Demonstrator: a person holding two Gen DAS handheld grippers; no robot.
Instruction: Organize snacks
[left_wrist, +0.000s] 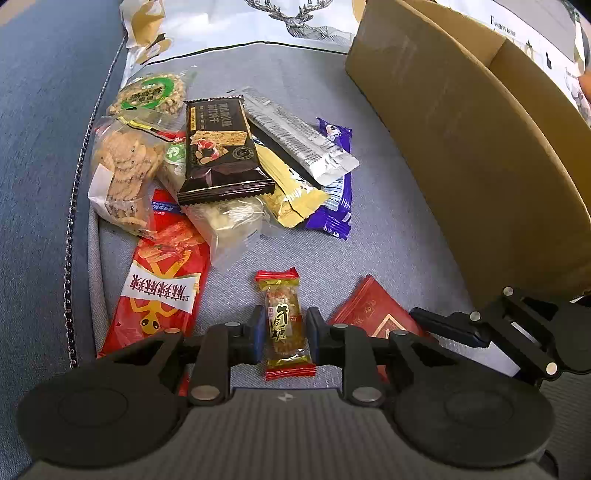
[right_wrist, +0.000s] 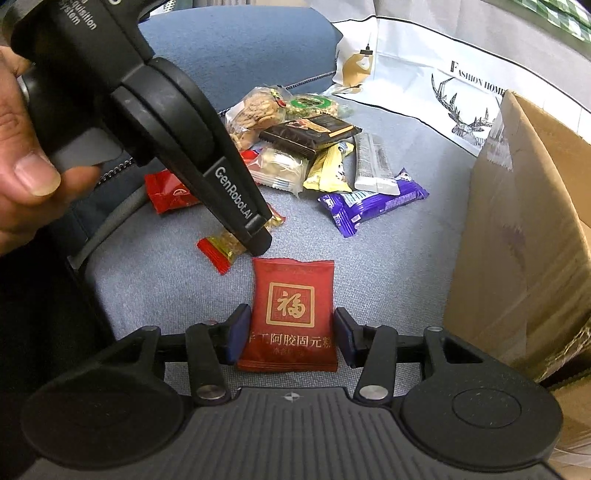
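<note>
Surface: grey-blue fabric cushion (left_wrist: 369, 258), seat of a sofa; a metal chain (left_wrist: 74, 206) runs along its left edge.
Left gripper (left_wrist: 286, 334): jaws narrow, one blue pad on each side of the small candy; pads appear to touch the wrapper, but firm pressure cannot be confirmed.
Small candy (left_wrist: 286, 321): gold wrapper with red crimped ends, lying on the cushion, long axis in line with the fingers.
Right gripper (right_wrist: 291, 338): jaws at medium width, straddling the red packet; a slim gap shows at the right pad, so no grip.
Red packet (right_wrist: 290, 314): flat on the cushion, square gold emblem facing up, just beside the small candy.
Snack pile (left_wrist: 221, 158): beyond both grippers; dark brown bar on top, cookie bags at left, silver, yellow and purple wrappers at right, long red bag (left_wrist: 162, 288) nearest the left gripper.
Cardboard box (left_wrist: 480, 155): stands at the right, open top, near the pile.
Hand (right_wrist: 22, 147): grips the left gripper's handle.
</note>
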